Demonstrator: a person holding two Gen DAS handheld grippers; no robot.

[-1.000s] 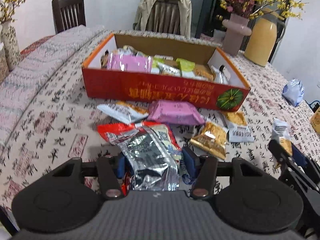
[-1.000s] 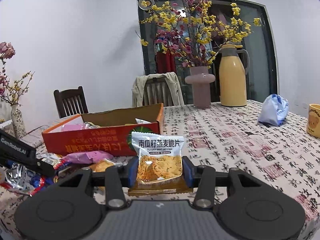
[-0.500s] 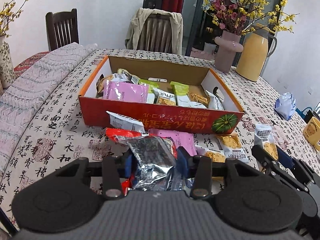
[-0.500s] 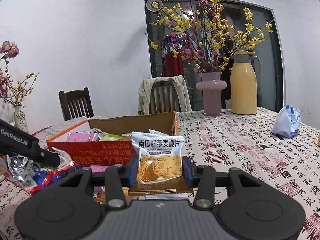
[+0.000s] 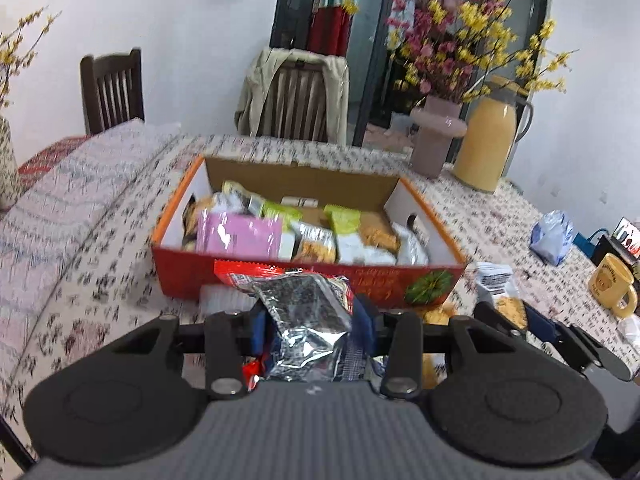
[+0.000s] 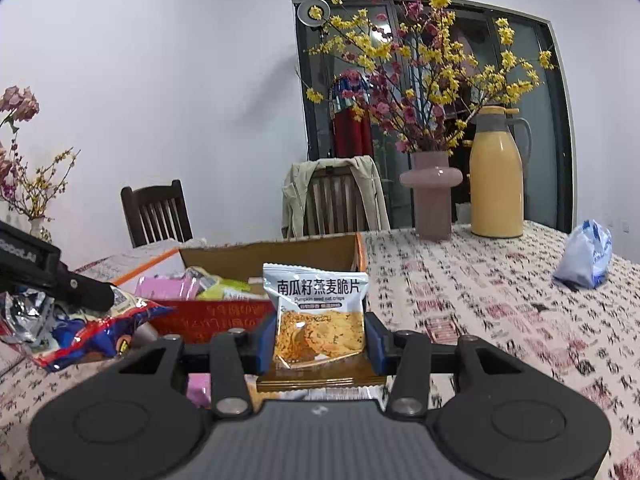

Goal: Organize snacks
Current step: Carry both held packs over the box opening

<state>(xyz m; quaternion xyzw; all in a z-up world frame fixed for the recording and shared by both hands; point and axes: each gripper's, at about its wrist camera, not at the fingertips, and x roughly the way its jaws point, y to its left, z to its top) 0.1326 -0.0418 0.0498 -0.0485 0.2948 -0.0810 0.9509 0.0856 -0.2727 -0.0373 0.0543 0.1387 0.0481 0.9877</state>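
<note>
While both grippers hold packets, the left gripper (image 5: 314, 330)'s crumpled foil packet (image 5: 306, 316) could slip short of the box (image 5: 182, 268); the right gripper (image 6: 320, 340) clamps its oat crisp packet (image 6: 318, 316) squarely.

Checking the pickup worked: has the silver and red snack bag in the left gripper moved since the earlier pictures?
Yes. The silver and red snack bag has risen off the tablecloth, now overlapping the orange box front.

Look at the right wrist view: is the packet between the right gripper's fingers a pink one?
No. The right gripper holds an oat crisp packet, white on top and showing golden crisps below.
</note>
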